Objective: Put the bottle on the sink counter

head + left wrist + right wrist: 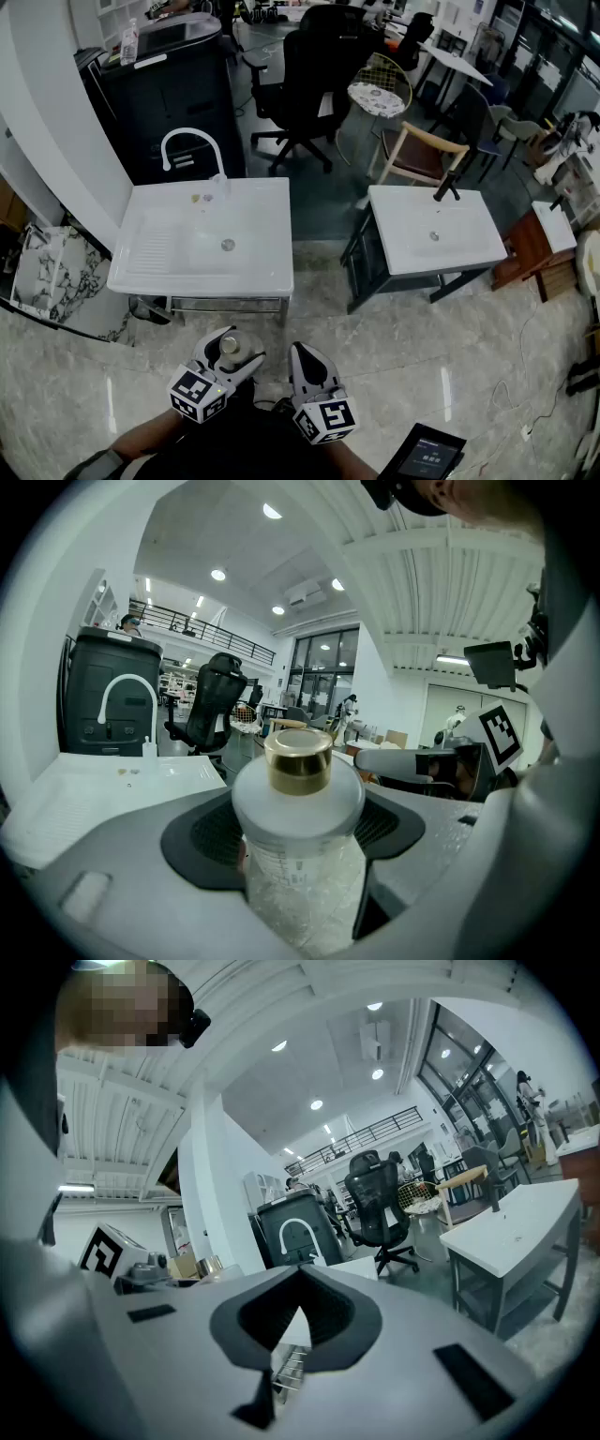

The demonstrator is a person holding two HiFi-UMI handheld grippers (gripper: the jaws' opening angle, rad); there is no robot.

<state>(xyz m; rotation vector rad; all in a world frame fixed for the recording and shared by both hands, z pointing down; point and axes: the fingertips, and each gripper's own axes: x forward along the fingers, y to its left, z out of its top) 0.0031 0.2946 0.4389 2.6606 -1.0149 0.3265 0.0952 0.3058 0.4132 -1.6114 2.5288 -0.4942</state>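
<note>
Gold cap (298, 758) on frosted clear bottle (300, 864); white sink (159, 253); black chair (319, 61) at twelve o'clock; pale marbled floor (422, 375).

Office floor: swivel chairs (314, 56), freestanding sinks (265, 208)

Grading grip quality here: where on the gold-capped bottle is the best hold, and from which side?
The bottle stands upright with a narrow gold cap, so grip its wide body from the side, below the shoulder, as the left gripper does.

Frosted plastic bottle (298, 855) (shiny cap (298, 759)), glossy sink (258, 225)
</note>
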